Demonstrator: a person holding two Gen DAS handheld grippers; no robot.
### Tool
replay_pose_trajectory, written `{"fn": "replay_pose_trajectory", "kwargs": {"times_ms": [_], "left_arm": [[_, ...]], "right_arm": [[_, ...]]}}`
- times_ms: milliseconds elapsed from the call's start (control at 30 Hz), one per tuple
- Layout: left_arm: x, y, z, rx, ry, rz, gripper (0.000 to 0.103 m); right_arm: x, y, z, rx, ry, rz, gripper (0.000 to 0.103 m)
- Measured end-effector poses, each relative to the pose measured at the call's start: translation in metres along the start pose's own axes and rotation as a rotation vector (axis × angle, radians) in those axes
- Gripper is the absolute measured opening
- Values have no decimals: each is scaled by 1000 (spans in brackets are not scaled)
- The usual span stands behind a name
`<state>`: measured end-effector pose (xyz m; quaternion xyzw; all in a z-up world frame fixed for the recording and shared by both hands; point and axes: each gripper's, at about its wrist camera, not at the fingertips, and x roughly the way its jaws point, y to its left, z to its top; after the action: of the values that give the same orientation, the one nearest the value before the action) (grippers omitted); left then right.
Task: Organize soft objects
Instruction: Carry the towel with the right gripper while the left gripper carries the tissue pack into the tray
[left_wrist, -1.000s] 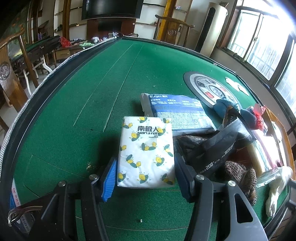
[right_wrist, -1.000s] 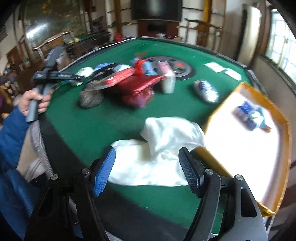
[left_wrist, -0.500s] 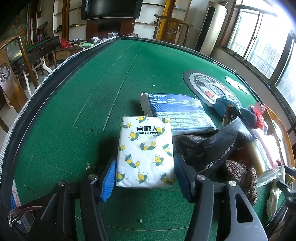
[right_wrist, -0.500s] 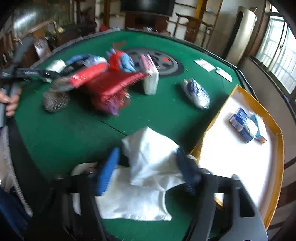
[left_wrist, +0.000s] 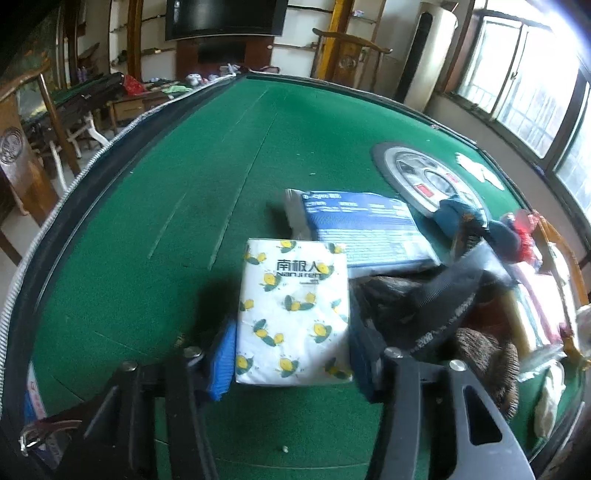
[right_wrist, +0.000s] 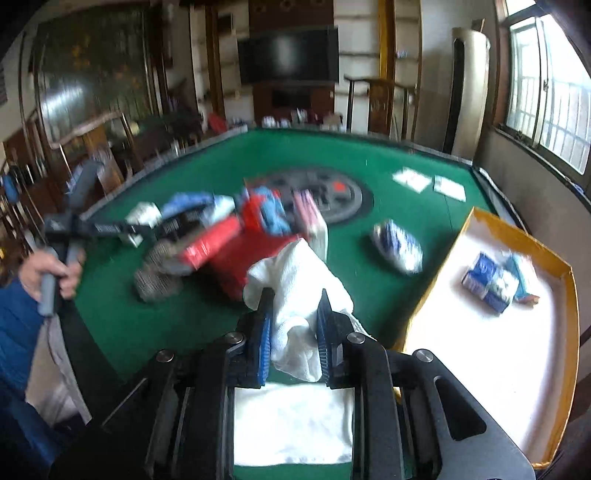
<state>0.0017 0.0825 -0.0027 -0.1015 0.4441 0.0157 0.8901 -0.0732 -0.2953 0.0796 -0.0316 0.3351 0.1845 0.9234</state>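
Note:
In the left wrist view, my left gripper (left_wrist: 291, 354) stands with its blue pads on both sides of a white tissue pack with yellow bee prints (left_wrist: 293, 314) lying on the green table; the pads look to touch its sides. In the right wrist view, my right gripper (right_wrist: 293, 332) is shut on a white cloth (right_wrist: 295, 280) and holds it lifted above the table edge. The cloth hangs down below the fingers. The yellow-rimmed white tray (right_wrist: 561, 273) lies to its right.
A blue pack (left_wrist: 362, 229) lies behind the tissue pack. A heap of dark knitted things and bags (left_wrist: 461, 306) lies right of it. The tray holds a blue pack (right_wrist: 487, 284). Another blue pack (right_wrist: 399, 247) and a red heap (right_wrist: 236, 243) lie on the felt.
My right gripper has closed on the white cloth and lifted it off the table. My left gripper has narrowed onto the tissue pack.

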Motion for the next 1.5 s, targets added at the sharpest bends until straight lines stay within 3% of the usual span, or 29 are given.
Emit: {"fn": "replay_pose_trajectory", "kwargs": {"times_ms": [300, 467, 667, 1000, 1300, 1500], "left_arm": [[-5, 2, -3, -6, -17, 29, 51], [-19, 6, -1, -49, -44, -37, 51], [-42, -22, 7, -21, -73, -117, 52], [-66, -100, 18, 108, -112, -233, 52], [-57, -195, 24, 227, -60, -384, 52], [-43, -278, 15, 336, 7, -472, 52]], "right_arm": [[-11, -19, 3, 90, -66, 47, 20], [-11, -41, 5, 179, -92, 57, 20], [-10, -65, 12, 267, -138, 47, 20], [-33, -104, 3, 380, -195, -18, 20], [-59, -155, -21, 505, -206, -110, 20], [-57, -193, -41, 621, -145, -187, 20]]}}
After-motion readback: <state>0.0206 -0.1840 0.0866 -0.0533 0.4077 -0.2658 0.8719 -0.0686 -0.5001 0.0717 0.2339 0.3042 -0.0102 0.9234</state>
